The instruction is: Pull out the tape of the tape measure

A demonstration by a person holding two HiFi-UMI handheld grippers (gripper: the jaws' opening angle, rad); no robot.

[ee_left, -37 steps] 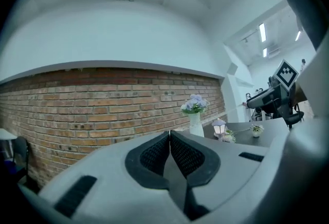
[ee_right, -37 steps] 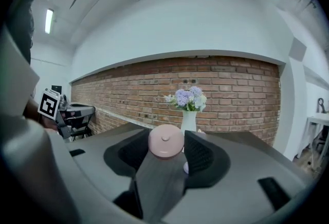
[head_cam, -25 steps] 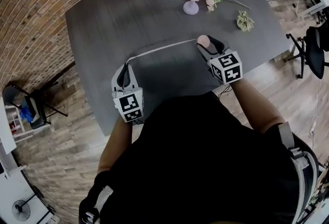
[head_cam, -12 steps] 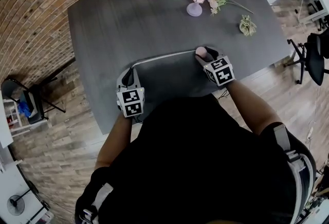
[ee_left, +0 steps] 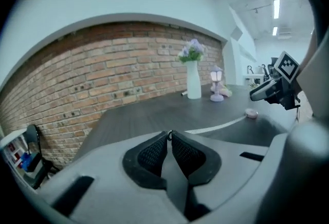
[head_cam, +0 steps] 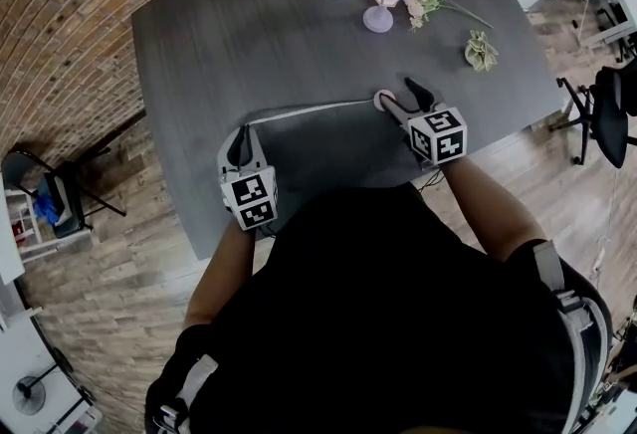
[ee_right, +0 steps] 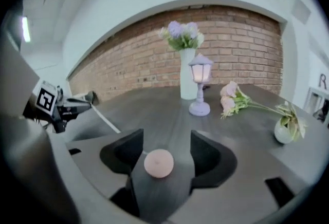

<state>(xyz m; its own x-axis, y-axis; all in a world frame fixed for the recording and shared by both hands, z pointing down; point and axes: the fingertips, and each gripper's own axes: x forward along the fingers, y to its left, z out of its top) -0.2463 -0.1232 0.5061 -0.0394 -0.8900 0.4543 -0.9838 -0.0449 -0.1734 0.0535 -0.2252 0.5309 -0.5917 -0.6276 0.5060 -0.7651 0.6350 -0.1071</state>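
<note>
Pink tape measure (ee_right: 158, 163) loose between opening right gripper (head_cam: 398, 92) jaws; left gripper (ee_left: 170, 136) clenched on tape (head_cam: 309, 109), near table (head_cam: 249, 34) edge

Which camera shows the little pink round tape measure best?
The right gripper view: the tape measure sits big and close between the right tool's opening jaws. The head view shows it small, with its tape stretching to the left tool. The left gripper view shows only a tiny pink dot.

Tape (head_cam: 311, 108) markings too small
</note>
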